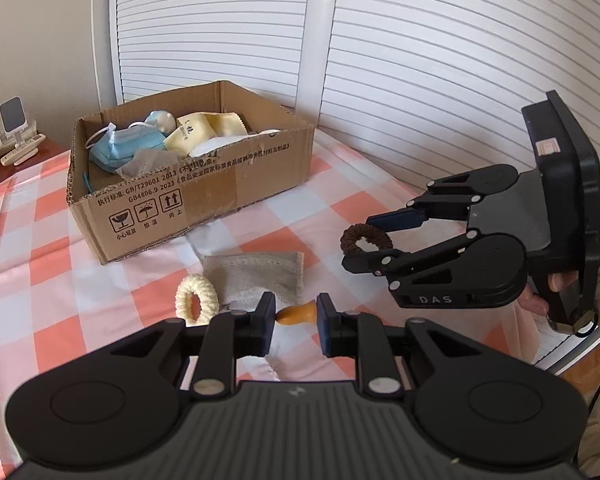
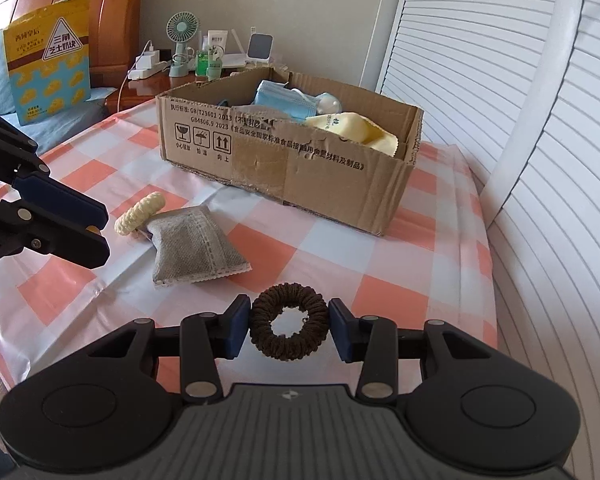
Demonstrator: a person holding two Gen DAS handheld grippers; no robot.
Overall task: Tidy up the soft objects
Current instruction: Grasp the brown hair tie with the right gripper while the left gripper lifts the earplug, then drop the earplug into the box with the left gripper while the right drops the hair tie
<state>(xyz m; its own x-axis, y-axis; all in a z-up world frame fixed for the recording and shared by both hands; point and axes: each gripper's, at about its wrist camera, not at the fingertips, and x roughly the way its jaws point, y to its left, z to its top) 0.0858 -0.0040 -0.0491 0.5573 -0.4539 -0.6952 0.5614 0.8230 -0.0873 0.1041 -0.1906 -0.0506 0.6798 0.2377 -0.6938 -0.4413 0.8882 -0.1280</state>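
My left gripper (image 1: 296, 322) is shut on a small orange soft piece (image 1: 296, 315) just above the checked cloth. My right gripper (image 2: 288, 326) is shut on a brown hair scrunchie (image 2: 288, 328) and holds it above the table; it also shows in the left wrist view (image 1: 366, 238). A cream scrunchie (image 1: 196, 298) and a grey fabric pouch (image 1: 256, 274) lie on the cloth between the grippers and the cardboard box (image 1: 204, 196). The box holds blue face masks (image 1: 124, 148), a yellow cloth (image 1: 192, 134) and other soft items.
The table has an orange and white checked cloth (image 2: 400, 264). White louvred doors (image 2: 540, 120) stand behind and to the right. A bedside shelf with a small fan (image 2: 182, 40), bottles and chargers is at the back left. A yellow snack bag (image 2: 48, 60) leans against the headboard.
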